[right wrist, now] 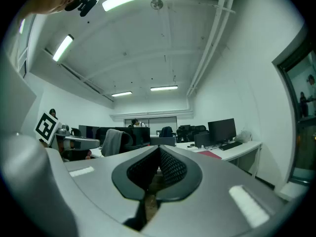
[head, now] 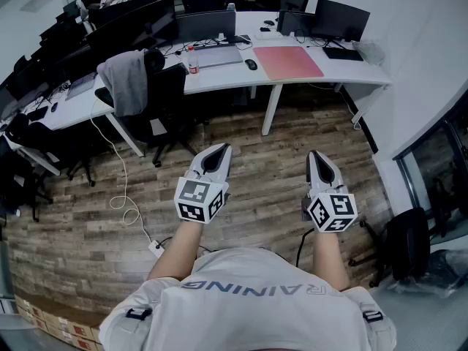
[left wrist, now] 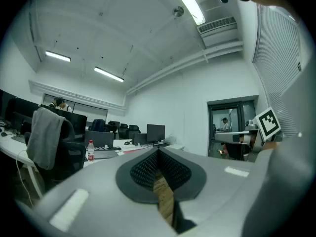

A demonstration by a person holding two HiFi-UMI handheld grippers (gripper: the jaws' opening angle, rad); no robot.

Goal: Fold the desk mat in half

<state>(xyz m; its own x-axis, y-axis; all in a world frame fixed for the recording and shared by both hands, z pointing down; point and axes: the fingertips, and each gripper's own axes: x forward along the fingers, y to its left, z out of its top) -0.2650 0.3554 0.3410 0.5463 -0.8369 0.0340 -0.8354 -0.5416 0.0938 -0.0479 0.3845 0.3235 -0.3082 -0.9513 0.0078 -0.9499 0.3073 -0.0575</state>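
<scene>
— Where's the mat from your seat?

— I see the mat [head: 287,62] lying flat and pink on the white counter [head: 351,70]. It's well ahead of both sets of jaws, far past their tips.

— And the jaws?

— On my left gripper [head: 219,150] they're pressed together with nothing between them. Only a thin slit behind the tips shows the floor [head: 256,159]. My right gripper [head: 315,156] is the same, closed tight and empty. Both hang over the wood floor, side by side and apart, tips toward the counter.

— Anything else ahead?

— A mouse [head: 251,64] and a bottle [head: 193,62] sit on the counter ahead of the left jaws. A chair [head: 128,82] with a grey jacket over it stands ahead and to their left.
</scene>
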